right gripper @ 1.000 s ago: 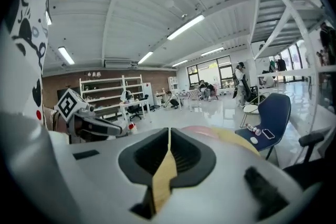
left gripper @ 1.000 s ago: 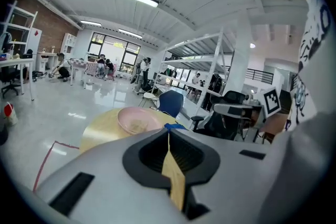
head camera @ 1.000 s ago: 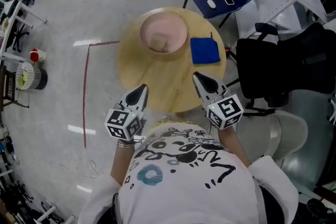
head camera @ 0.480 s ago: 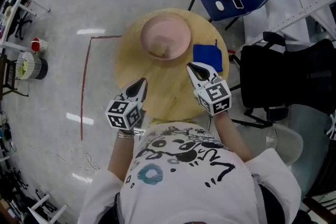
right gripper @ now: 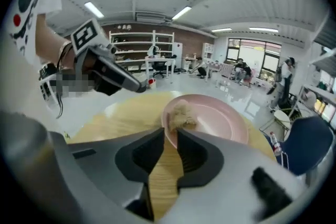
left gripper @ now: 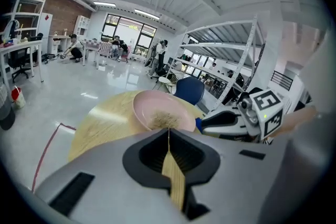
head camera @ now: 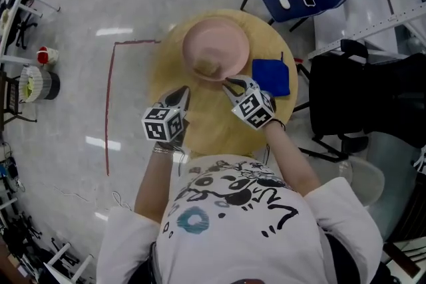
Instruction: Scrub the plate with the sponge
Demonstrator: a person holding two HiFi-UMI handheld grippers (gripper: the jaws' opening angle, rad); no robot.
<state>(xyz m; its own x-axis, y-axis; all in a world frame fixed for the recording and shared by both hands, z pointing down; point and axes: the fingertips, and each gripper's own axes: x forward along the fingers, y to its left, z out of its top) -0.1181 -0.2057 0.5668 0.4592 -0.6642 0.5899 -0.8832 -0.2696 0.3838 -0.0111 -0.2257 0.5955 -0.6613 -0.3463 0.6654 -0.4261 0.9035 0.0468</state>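
left gripper [head camera: 182, 92]: jaws pressed together, nothing in them. It hangs over the near-left part of the table [head camera: 212, 126], with the tips aimed toward the plate.
right gripper [head camera: 230, 82]: jaws opening, with only a narrow gap. The pads press on nothing.
plate [head camera: 223, 33]: pink, sitting on the table. Its near rim is right at the right fingertips and some way ahead of the left fingertips.
rim vs right gap: the rim edge shows through the slot in the right gripper view. I can't tell if it sits inside the gap or just past the tips.
residue [head camera: 209, 67]: tan crumbly patch on the plate's near side, just ahead of the right fingertips.
sponge [head camera: 271, 76]: blue, flat on the table, just to the right of the right fingers. It is untouched, beside the plate, and well apart from the left fingers.
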